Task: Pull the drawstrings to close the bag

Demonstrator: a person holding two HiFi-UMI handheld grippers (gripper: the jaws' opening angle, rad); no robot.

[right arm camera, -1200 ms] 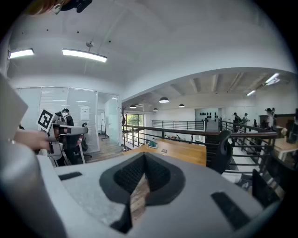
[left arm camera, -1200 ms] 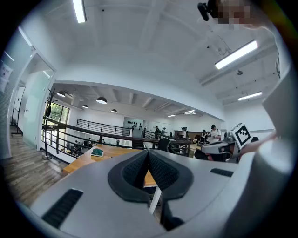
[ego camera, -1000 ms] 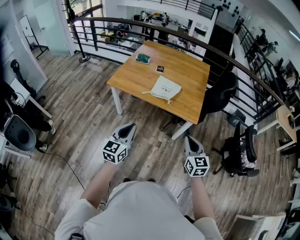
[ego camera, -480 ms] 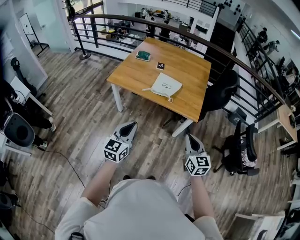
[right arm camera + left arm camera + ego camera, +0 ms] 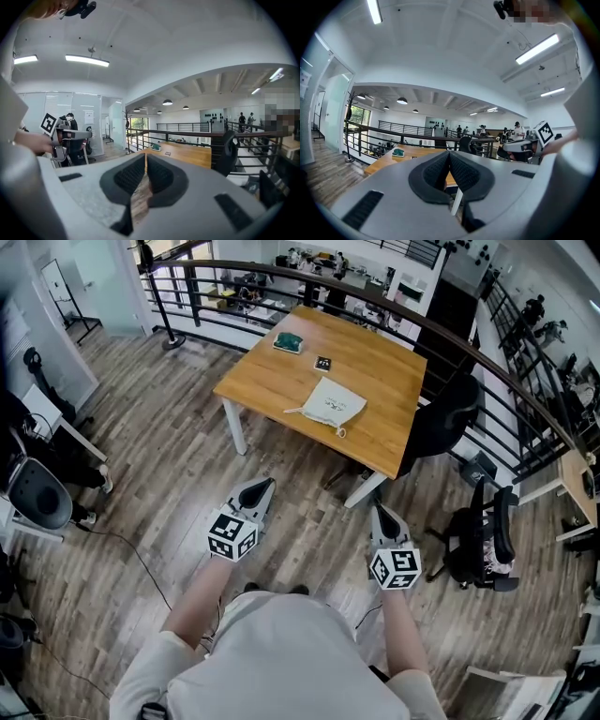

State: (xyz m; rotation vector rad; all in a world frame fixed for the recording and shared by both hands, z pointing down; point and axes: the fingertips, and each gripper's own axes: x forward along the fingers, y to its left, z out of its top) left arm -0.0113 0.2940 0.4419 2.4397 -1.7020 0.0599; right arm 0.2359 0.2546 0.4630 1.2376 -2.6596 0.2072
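A pale, soft cloth drawstring bag (image 5: 334,404) lies flat on the square wooden table (image 5: 272,381), its cords trailing toward the near edge. Both forearms reach forward over the plank floor (image 5: 159,474). The left gripper (image 5: 265,486) has its ribbed black pads pressed together and empty. The right gripper (image 5: 377,510) is just opening to a thin slit, with nothing between its jaws. The bag sits well apart, ahead of both.

Print on the bag (image 5: 335,403) is too small to read.
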